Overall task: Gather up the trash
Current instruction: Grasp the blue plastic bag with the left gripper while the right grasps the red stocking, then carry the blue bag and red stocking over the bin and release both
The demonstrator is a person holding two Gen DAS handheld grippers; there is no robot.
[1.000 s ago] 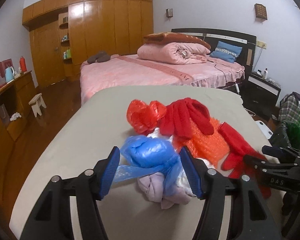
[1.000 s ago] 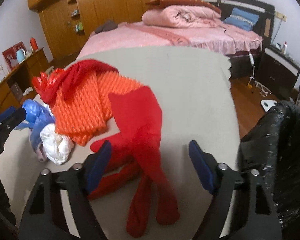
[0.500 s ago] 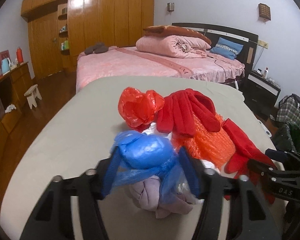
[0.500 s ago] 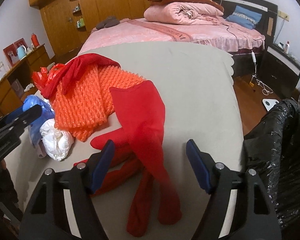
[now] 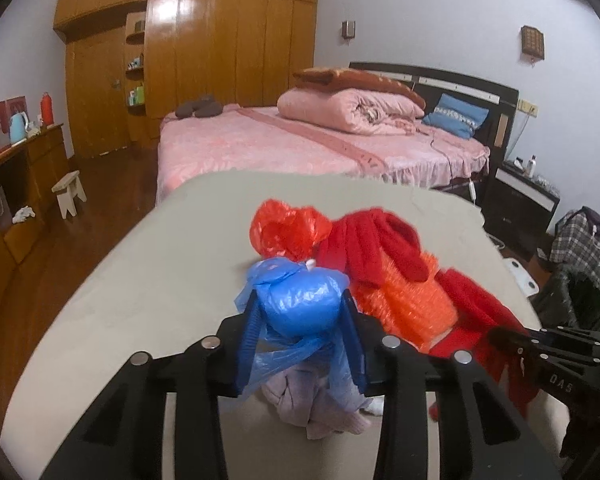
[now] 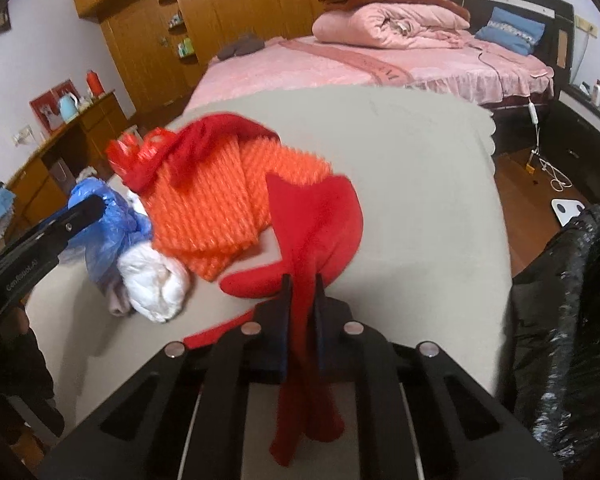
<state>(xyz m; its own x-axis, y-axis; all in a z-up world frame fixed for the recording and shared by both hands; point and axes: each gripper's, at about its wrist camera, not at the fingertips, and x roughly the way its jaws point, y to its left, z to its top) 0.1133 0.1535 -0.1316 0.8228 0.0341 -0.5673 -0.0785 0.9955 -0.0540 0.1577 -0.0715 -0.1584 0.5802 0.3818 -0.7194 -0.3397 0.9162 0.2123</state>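
- Left gripper (image 5: 300,316) has just closed onto the blue plastic bag (image 5: 298,300): lift straight, so it leaves the pile.
- Right gripper (image 6: 302,300) has just clamped the red glove (image 6: 316,216); carry it to the black trash bag (image 6: 568,320).

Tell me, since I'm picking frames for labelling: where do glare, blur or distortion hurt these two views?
Left wrist view: glare streaks the glossy wardrobe; fisheye bends the table edge, corners black; blue plastic bag sharp. Right wrist view: red glove sharp, orange foam net slightly soft, black trash bag dark with specular flecks.
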